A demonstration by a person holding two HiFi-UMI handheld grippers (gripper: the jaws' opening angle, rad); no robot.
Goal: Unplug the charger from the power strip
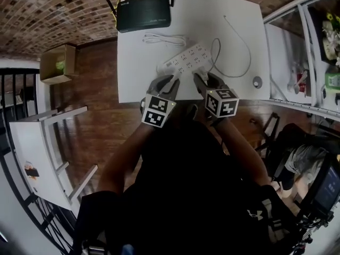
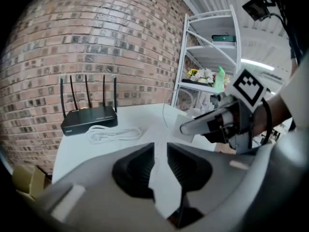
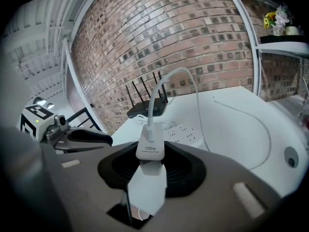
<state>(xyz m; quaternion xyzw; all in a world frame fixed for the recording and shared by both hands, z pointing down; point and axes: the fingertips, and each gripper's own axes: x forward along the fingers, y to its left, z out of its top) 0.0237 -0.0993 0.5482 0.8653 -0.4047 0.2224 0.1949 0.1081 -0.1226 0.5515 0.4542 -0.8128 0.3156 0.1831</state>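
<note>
Right gripper view, low in the middle of the frame: the right gripper (image 3: 150,170) has its jaws clamped on the white charger (image 3: 150,150). The charger is up in the air and apart from the power strip (image 3: 186,132), which lies flat on the white desk (image 3: 241,129) just past it. A white cable (image 3: 166,79) sticks out of the top of the charger, goes up in a bow and drops back to the desk.

Left gripper view, low in the middle: the left gripper (image 2: 160,149) has its jaws a little apart. Only the white desk shows in the gap.

In the head view, the two grippers sit side by side at the near edge of the desk, in the middle of the frame. Their two marker cubes and the person's arms cover that edge, and the right gripper hides the charger from above.

Past the power strip lies one bundle of white cord (image 1: 164,39). A thin white wire (image 1: 245,47) curves across the right side of the desk, near one small round hole (image 1: 257,82). At the far edge, at the top of the frame, stands one black router (image 1: 143,12) in front of a brick wall (image 2: 96,37).

Beside the desk, one cardboard box (image 1: 57,62) sits on the wood floor at upper left. One white shelf rack (image 1: 297,62) stands at the right.
</note>
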